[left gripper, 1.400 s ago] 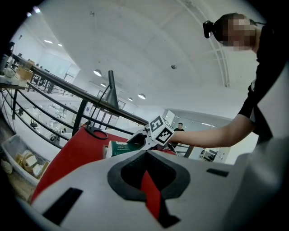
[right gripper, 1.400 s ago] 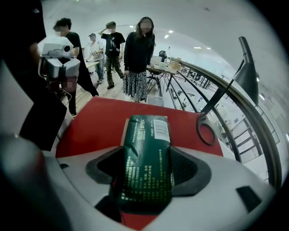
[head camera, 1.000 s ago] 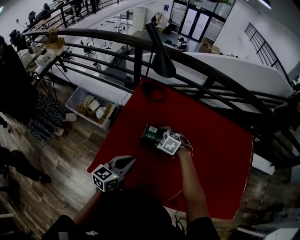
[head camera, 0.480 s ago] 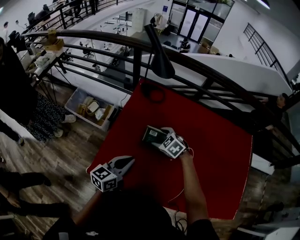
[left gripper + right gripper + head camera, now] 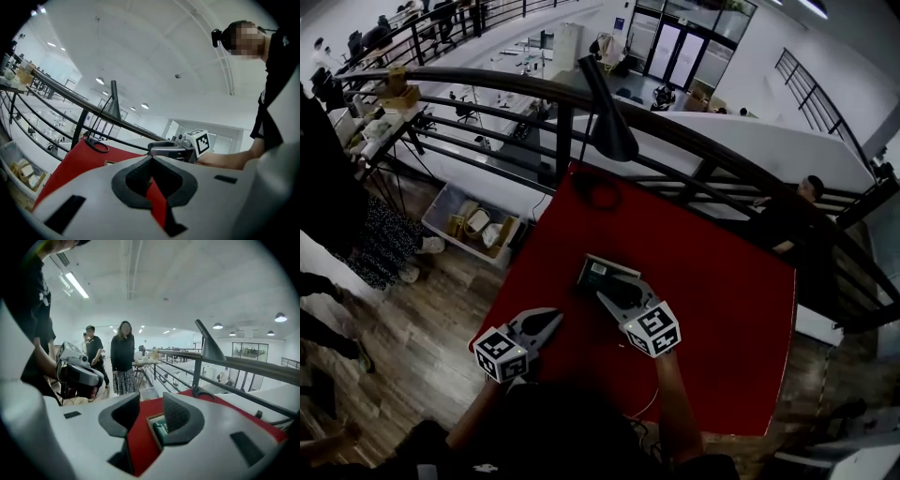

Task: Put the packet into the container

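A small open container (image 5: 602,273) stands on the red table (image 5: 722,309), left of the middle. A green packet (image 5: 600,276) lies inside it. My right gripper (image 5: 612,297) hovers just on the near side of the container, pointing at it. Its jaws are closing with nothing between them. In the right gripper view the container (image 5: 153,420) and the packet (image 5: 161,429) show past the right gripper (image 5: 151,401), partly hidden by one finger. My left gripper (image 5: 547,322) is shut and empty near the table's near left corner; in its own view the left gripper (image 5: 151,158) has its tips together.
A black lamp (image 5: 607,120) and a black ring of cable (image 5: 598,191) stand at the table's far end, with a dark railing (image 5: 487,84) behind. Below on the left floor lies a crate (image 5: 474,225). People (image 5: 123,355) stand to the left.
My right gripper has drawn back from over the container toward the person, uncovering the packet in it. The left gripper has stayed in place.
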`<control>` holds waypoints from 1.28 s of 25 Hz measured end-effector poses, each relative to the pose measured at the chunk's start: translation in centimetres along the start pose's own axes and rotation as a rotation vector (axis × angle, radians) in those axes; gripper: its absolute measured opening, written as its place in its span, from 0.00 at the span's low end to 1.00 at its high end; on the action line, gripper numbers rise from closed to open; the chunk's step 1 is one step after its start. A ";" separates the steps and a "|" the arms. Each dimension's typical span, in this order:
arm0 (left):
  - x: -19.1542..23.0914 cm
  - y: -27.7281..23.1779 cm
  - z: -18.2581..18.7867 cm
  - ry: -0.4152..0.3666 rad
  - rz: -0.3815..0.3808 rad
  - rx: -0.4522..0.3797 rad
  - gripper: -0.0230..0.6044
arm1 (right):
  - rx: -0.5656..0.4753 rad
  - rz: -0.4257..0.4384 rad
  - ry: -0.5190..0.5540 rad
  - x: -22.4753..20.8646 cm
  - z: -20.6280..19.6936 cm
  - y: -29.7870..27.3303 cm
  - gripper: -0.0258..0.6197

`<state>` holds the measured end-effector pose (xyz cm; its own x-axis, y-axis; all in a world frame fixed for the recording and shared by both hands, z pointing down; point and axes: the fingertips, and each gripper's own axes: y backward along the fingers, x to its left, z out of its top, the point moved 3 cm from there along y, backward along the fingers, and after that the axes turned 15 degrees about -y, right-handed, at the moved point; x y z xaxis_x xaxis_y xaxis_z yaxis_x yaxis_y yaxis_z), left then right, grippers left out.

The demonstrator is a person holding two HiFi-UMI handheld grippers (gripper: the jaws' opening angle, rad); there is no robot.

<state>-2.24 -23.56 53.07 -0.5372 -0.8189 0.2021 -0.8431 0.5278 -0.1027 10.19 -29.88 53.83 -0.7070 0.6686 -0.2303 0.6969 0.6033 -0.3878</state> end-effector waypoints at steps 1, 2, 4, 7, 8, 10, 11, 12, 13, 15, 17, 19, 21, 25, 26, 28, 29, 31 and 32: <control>0.0 0.0 0.3 -0.006 -0.002 -0.008 0.05 | -0.035 -0.003 -0.008 0.7 0.3 0.6 0.27; 0.0 -0.1 0.6 -0.011 -0.005 -0.015 0.04 | -0.067 -0.009 -0.015 1.2 0.5 1.2 0.24; 0.0 -0.2 0.8 -0.029 -0.012 -0.018 0.04 | -0.123 -0.012 -0.031 2.3 0.7 2.1 0.16; -0.3 -0.2 1.1 -0.020 -0.030 -0.037 0.04 | -0.212 0.031 -0.063 4.3 1.2 3.2 0.10; -0.4 -0.3 1.2 -0.014 -0.035 -0.043 0.05 | -0.242 0.040 -0.075 4.9 1.5 3.5 0.09; -0.6 -0.3 1.3 -0.019 -0.039 -0.042 0.04 | -0.289 0.046 -0.099 6.0 2.0 4.2 0.08; -0.6 -0.3 1.3 -0.031 -0.038 -0.037 0.05 | -0.309 0.049 -0.118 6.5 2.0 4.4 0.08; -0.6 -0.3 1.3 -0.045 -0.036 -0.031 0.05 | -0.328 0.055 -0.141 6.9 1.9 4.7 0.08; -0.6 -0.3 1.4 -0.056 -0.035 -0.027 0.04 | -0.344 0.061 -0.158 7.3 1.8 5.0 0.08; -0.7 -0.3 1.7 -0.082 -0.033 -0.021 0.05 | -0.363 0.066 -0.169 8.2 1.9 5.2 0.07; -0.7 -0.4 2.0 -0.121 -0.026 -0.007 0.04 | -0.371 0.070 -0.173 8.8 1.7 5.1 0.07; -0.6 -0.5 1.8 -0.150 -0.025 -0.002 0.05 | -0.373 0.075 -0.180 9.2 1.4 5.0 0.07; -0.8 -0.6 1.6 -0.151 -0.037 -0.008 0.05 | -0.370 0.073 -0.181 9.4 1.1 5.0 0.07; -1.5 -0.6 1.7 -0.144 -0.055 0.004 0.05 | -0.361 0.076 -0.171 9.8 0.8 5.1 0.07; -1.6 -0.6 1.7 -0.142 -0.057 0.003 0.05 | -0.358 0.076 -0.166 9.8 0.7 5.0 0.07; -1.8 -0.6 1.7 -0.132 -0.065 -0.001 0.05 | -0.352 0.074 -0.155 9.9 0.6 5.0 0.07; -1.9 -0.6 1.6 -0.129 -0.068 -0.002 0.05 | -0.350 0.074 -0.155 9.9 0.5 4.9 0.07; -1.7 -0.5 1.3 -0.141 -0.061 -0.003 0.05 | -0.353 0.074 -0.167 9.9 0.4 4.8 0.07; -1.6 -0.4 1.2 -0.147 -0.057 -0.006 0.05 | -0.356 0.075 -0.174 9.9 0.4 4.8 0.07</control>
<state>-1.08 -22.77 51.68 -0.4863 -0.8715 0.0627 -0.8725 0.4804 -0.0894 6.48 -20.53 49.37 -0.6408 0.6517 -0.4058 0.7241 0.6887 -0.0374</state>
